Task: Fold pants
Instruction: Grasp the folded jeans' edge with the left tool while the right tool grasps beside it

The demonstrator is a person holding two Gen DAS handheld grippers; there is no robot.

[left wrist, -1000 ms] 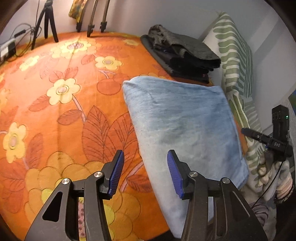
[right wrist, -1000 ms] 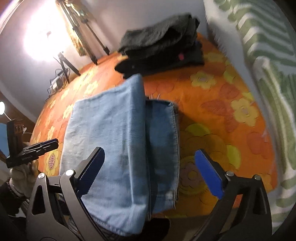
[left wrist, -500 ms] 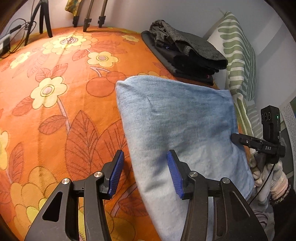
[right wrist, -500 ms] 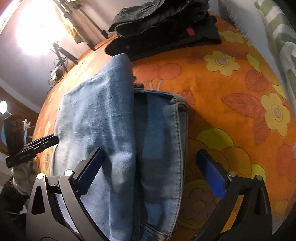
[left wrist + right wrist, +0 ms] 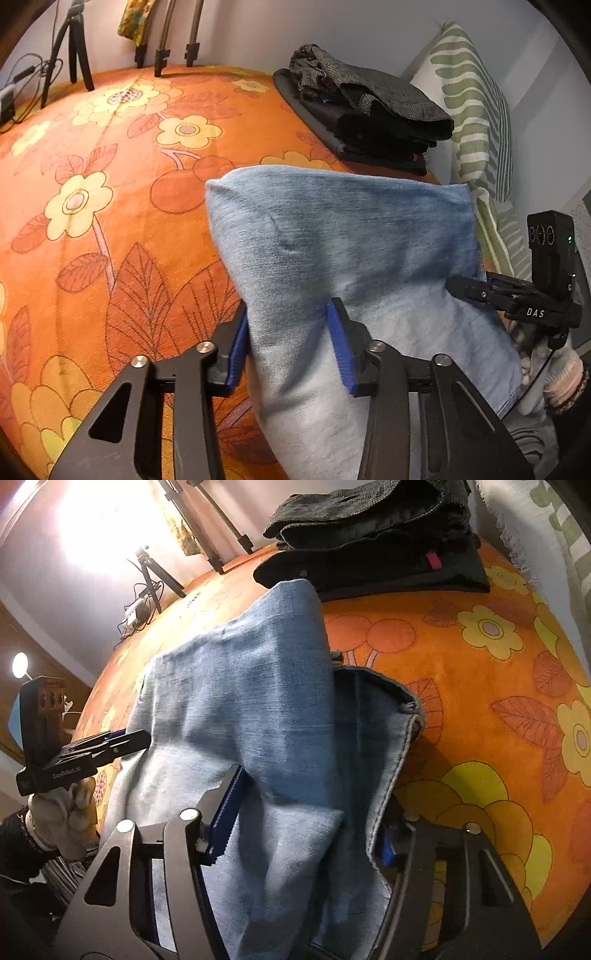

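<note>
The blue jeans (image 5: 343, 251) are seen partly folded on the orange flowered bed cover (image 5: 110, 206), their long axis running away from both cameras toward the stack of dark folded clothes (image 5: 369, 118) at the far side. The near end of the denim is taken up at both sides: the left gripper (image 5: 288, 343) is set across the left near edge, its jaws having just been closing, with a bunched ridge of cloth pinched between the blue pads. The right gripper (image 5: 306, 812) is placed over the right near edge, where the waistband layer (image 5: 384, 720) shows; its jaws have just been closing too, and cloth is gathered between them, though the right-hand pad is largely hidden under the fabric. Neither hand is judged nearer. A fold away from the cameras, along the long axis, is judged likely. A striped pillow (image 5: 476, 122) lies beyond.
</note>
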